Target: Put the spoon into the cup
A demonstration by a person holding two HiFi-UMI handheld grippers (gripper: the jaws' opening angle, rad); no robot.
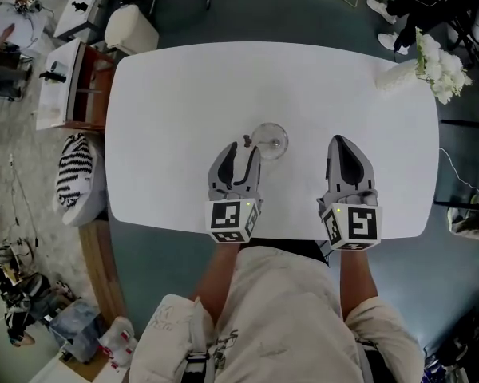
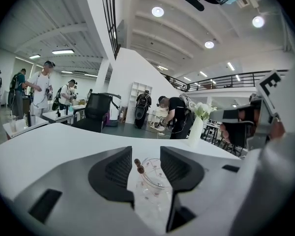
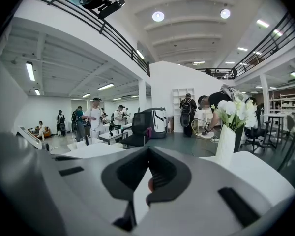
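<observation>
Spoon resting in the cup, both grippers empty

A clear round glass cup (image 1: 270, 140) stands on the white oval table (image 1: 303, 78). The dark-handled spoon (image 2: 139, 167) leans inside it, its handle tip poking above the rim. The left hand-held gripper (image 1: 239, 152) has its jaws spread wide and gripping nothing, with the cup just ahead of the gap. The right hand-held gripper (image 1: 341, 140) is closed and empty, well apart from the cup
</observation>
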